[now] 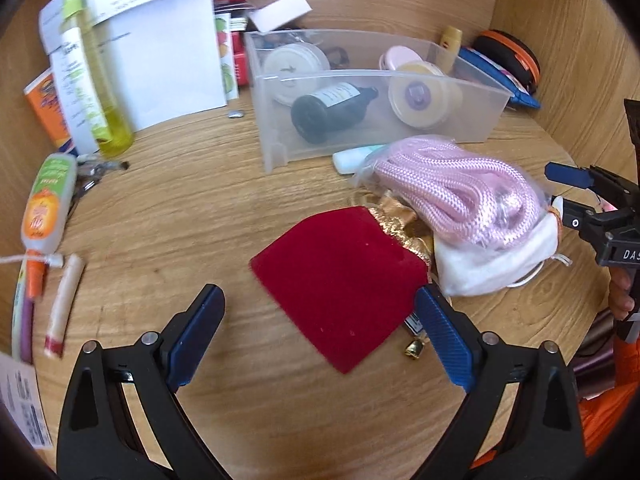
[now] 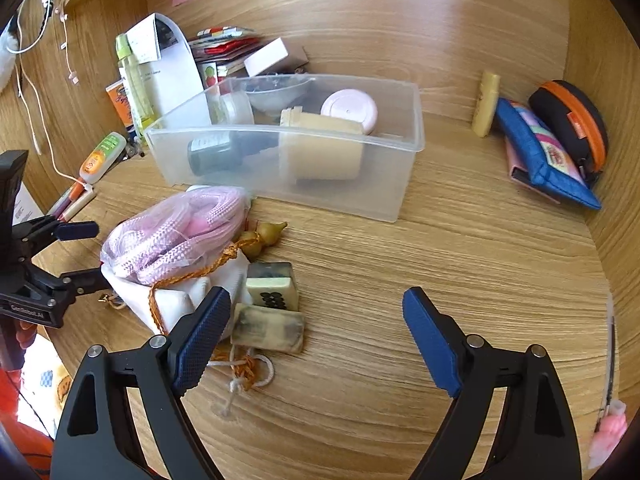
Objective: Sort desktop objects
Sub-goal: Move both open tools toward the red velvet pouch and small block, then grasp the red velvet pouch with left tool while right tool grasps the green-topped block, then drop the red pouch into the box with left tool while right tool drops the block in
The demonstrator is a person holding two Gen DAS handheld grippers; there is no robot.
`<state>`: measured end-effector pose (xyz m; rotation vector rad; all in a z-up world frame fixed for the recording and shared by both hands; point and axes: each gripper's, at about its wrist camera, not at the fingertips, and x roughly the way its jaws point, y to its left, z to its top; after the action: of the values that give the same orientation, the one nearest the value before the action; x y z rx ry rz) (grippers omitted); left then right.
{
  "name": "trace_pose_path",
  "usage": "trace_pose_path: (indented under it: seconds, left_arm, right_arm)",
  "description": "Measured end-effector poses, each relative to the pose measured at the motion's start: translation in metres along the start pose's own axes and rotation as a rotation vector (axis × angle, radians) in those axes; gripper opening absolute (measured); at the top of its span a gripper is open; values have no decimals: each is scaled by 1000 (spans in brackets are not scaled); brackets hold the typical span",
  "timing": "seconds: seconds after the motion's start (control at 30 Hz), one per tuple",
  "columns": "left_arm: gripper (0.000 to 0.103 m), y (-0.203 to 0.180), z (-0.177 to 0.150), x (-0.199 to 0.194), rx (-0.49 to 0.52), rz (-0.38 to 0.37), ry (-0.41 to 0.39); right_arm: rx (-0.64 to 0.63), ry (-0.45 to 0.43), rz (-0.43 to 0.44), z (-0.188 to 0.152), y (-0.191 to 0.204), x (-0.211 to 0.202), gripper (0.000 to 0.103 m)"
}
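A red velvet pouch (image 1: 340, 284) with a gold neck lies flat on the wooden desk, between the tips of my open, empty left gripper (image 1: 320, 320). Beside it a bag of pink cord (image 1: 452, 192) rests on a white drawstring pouch (image 1: 500, 264); both show in the right wrist view, the cord (image 2: 176, 236) above the pouch (image 2: 176, 300). My right gripper (image 2: 316, 324) is open and empty; its left finger (image 2: 204, 340) is next to the white pouch and two mahjong-style tiles (image 2: 272, 286). It also shows at the right edge of the left wrist view (image 1: 568, 192).
A clear plastic bin (image 1: 400, 140) holds a dark bottle (image 1: 332, 108) and round jars. Papers, a yellow spray bottle (image 1: 100, 92), a tube (image 1: 48, 204) and pens stand at the left. A blue pouch (image 2: 548, 156) and an orange-rimmed case (image 2: 572, 120) lean on the right wall.
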<state>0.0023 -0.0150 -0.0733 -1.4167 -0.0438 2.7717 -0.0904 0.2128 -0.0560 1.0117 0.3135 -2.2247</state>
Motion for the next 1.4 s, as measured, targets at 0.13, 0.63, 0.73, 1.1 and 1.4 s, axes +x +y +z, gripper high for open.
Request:
trace_pose_path:
  seconds: [0.13, 0.63, 0.73, 1.1, 1.4]
  left_arm:
    - [97, -4, 10, 8, 57, -8, 12]
    - [98, -7, 29, 30, 86, -109, 39]
    - [97, -8, 29, 31, 84, -102, 22]
    - [39, 4, 20, 12, 29, -107, -64]
    - [9, 24, 23, -13, -81, -108, -170]
  right_arm:
    - [-9, 20, 15, 3, 2, 7, 80]
    - [-16, 63, 72, 11, 7, 25, 26]
    - [-24, 56, 60, 13, 8, 26, 24]
    - [8, 16, 52, 20, -1, 18, 22]
    - [25, -42, 54, 32, -4, 5, 22]
